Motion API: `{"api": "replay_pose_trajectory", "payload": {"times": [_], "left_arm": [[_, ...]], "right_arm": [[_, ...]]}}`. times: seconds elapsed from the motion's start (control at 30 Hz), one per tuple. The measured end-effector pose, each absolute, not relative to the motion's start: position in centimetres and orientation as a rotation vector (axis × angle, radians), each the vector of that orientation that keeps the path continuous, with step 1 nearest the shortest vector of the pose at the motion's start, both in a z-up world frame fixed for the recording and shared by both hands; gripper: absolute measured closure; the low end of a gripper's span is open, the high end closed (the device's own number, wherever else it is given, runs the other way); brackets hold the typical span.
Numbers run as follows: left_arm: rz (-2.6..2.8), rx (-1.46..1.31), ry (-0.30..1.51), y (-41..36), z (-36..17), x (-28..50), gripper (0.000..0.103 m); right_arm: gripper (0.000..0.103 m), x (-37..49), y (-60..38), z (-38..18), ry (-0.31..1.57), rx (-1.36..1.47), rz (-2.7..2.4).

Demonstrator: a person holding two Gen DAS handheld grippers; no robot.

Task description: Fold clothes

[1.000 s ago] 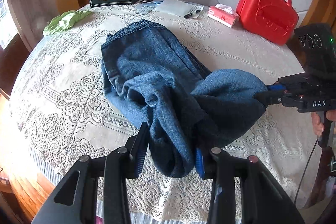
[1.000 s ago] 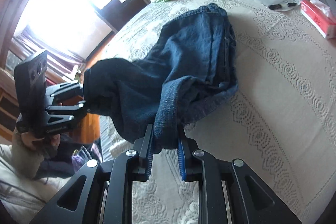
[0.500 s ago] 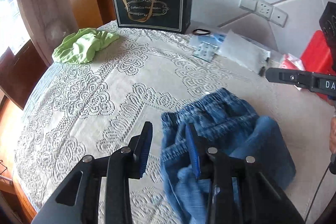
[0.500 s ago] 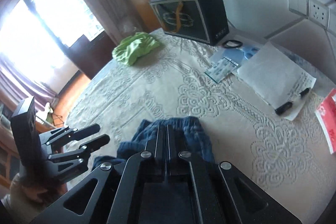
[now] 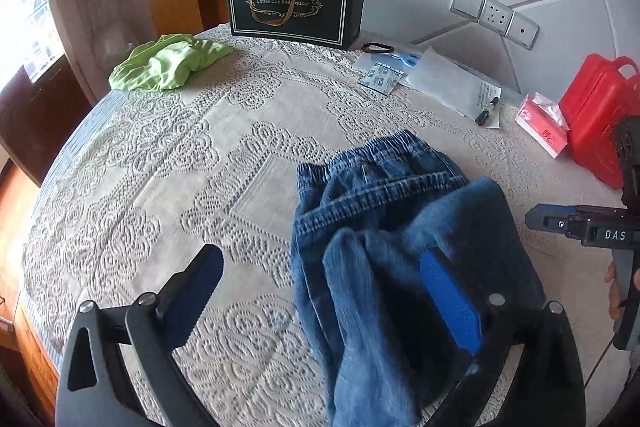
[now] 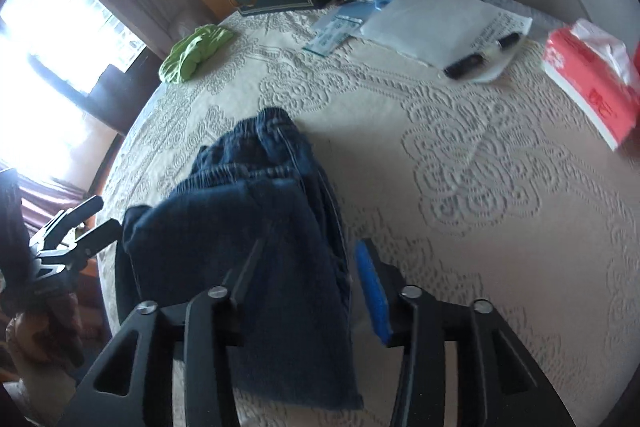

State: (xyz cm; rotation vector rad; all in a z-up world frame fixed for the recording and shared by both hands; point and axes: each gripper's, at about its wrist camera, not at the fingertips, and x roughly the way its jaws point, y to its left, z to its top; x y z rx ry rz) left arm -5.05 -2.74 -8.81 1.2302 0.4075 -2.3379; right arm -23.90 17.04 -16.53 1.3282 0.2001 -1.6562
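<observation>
Blue jeans (image 5: 380, 227) lie folded on the lace-covered table (image 5: 200, 167), their leg ends laid over the elastic waistband. My left gripper (image 5: 320, 259) hovers over the left part of the fold, its jaws opening wide. Its right pad (image 5: 448, 295) is over the denim and nothing is pinched. In the right wrist view the jeans (image 6: 260, 195) run between the fingers of my right gripper (image 6: 310, 247). Its jaws are opening, and the blue pad (image 6: 372, 291) stands clear of the cloth. Each gripper shows in the other's view, the right gripper (image 5: 536, 221) and the left gripper (image 6: 96, 215).
A green cloth (image 5: 168, 61) lies at the far left edge. At the back stand a black gift bag (image 5: 294, 3), papers with a marker (image 5: 448, 79), a tissue pack (image 5: 542, 125) and a red case (image 5: 596, 119). The table edge curves round on the left.
Both grippers carried the leg ends forward over the jeans to the waistband. They were shut on the denim and have now let go, jaws spread.
</observation>
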Motion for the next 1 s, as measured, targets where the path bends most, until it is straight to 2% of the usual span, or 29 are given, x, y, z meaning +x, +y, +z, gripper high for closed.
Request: {"api": "replay_pose_trajectory", "payload": {"times": [0.2, 0.23, 0.27, 0.3, 0.37, 0.43, 0.47, 0.57, 0.67, 0.77, 0.83, 0.87, 0.9, 0.93, 0.97, 1.0], "left_arm": [[-2.319, 1.241, 0.423, -0.1, -10.6, -3.7, 0.002], [-2.313, 1.261, 0.428, 0.1, -11.3, -3.7, 0.011], [-2.312, 1.285, 0.439, 0.3, -11.9, -3.7, 0.027], [-2.308, 1.308, 0.455, 0.3, -12.7, -3.7, 0.036], [-2.306, 1.345, 0.503, 0.1, -14.1, -3.8, 0.078], [-2.301, 1.357, 0.52, -0.2, -14.8, -3.7, 0.088], [-2.31, 1.341, 0.509, -0.3, -14.3, -3.5, 0.092], [-2.364, 1.236, 0.46, -1.1, -10.9, -3.0, 0.093], [-2.407, 1.142, 0.388, -2.5, -8.2, -3.9, 0.093], [-2.362, 1.214, 0.37, -4.6, -10.5, -6.9, 0.093], [-2.292, 1.356, 0.458, -6.3, -14.7, -8.6, 0.091], [-2.276, 1.405, 0.503, -6.7, -16.3, -9.0, 0.082], [-2.275, 1.403, 0.499, -6.8, -16.7, -8.9, 0.078], [-2.283, 1.383, 0.471, -6.9, -16.0, -8.5, 0.064], [-2.294, 1.374, 0.456, -6.9, -15.1, -8.0, 0.044], [-2.313, 1.358, 0.455, -7.0, -14.0, -7.3, 0.033]], "right_arm": [[0.046, -23.0, 19.3, -17.7, 0.157, 1.36, -1.629], [0.045, -22.9, 19.3, -17.9, 0.147, 1.366, -1.621], [0.042, -22.7, 18.9, -18.2, 0.148, 1.373, -1.611], [0.038, -22.3, 18.5, -18.7, 0.162, 1.381, -1.598], [0.038, -21.5, 17.6, -19.6, 0.182, 1.394, -1.569], [0.07, -20.7, 16.8, -20.0, 0.207, 1.386, -1.559], [0.098, -20.3, 16.6, -19.6, 0.228, 1.366, -1.571], [0.098, -18.8, 16.8, -16.1, 0.285, 1.212, -1.656], [0.098, -19.4, 17.6, -11.8, 0.192, 1.074, -1.711], [0.098, -21.6, 16.2, -11.9, 0.154, 1.078, -1.752], [0.098, -22.9, 13.9, -15.3, 0.207, 1.172, -1.758], [0.094, -23.2, 13.0, -17.4, 0.238, 1.237, -1.744], [0.083, -23.5, 12.1, -19.2, 0.267, 1.299, -1.731], [0.079, -23.6, 12.0, -20.0, 0.275, 1.322, -1.734], [0.074, -23.7, 12.4, -19.8, 0.258, 1.313, -1.748], [0.069, -23.9, 12.8, -19.4, 0.237, 1.301, -1.762]]}}
